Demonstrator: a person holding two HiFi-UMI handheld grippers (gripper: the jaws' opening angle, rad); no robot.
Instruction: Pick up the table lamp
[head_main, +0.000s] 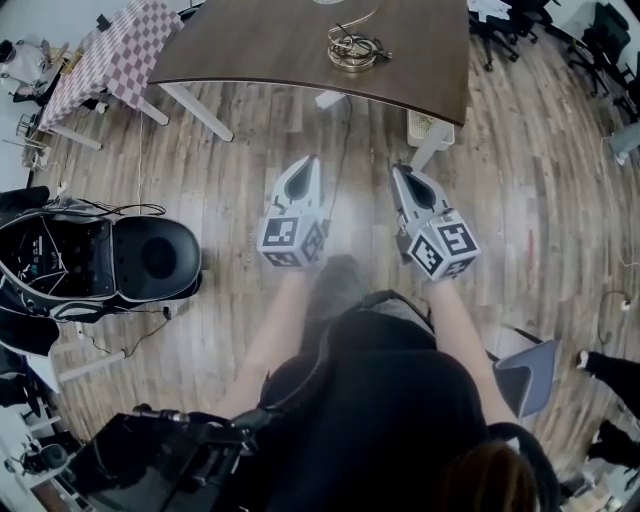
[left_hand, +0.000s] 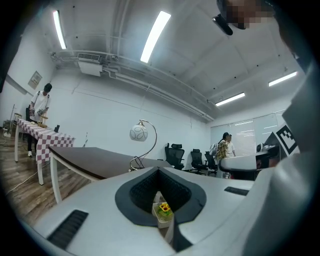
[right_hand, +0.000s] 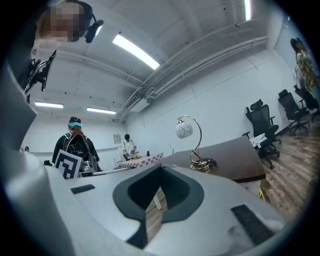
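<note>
In the head view, the left claw (head_main: 306, 163) and the right claw (head_main: 400, 172) are held side by side above the wooden floor (head_main: 520, 200), both aimed at the dark tabletop (head_main: 270, 45). Each claw is drawn together and nothing is gripped. The table lamp (head_main: 352, 50) stands on that tabletop, ahead of both claws and well apart from them, roughly between the lines along which they point. Only its base and coiled cord are seen from above.

In the left gripper view, the left claw (left_hand: 161, 200) is shut. A small white box with yellow flowers (left_hand: 163, 211) is glimpsed through the dark hollow behind the tips, and what it is cannot be told. The table lamp (left_hand: 138, 133) rises ahead, slightly left of the tips, on the tabletop (left_hand: 90, 159).

In the right gripper view, the right claw (right_hand: 156, 199) is closed to a thin slit, through which floorboards are seen. The table lamp (right_hand: 183, 130) stands ahead and slightly right of the tips, on the tabletop (right_hand: 232, 162).
</note>
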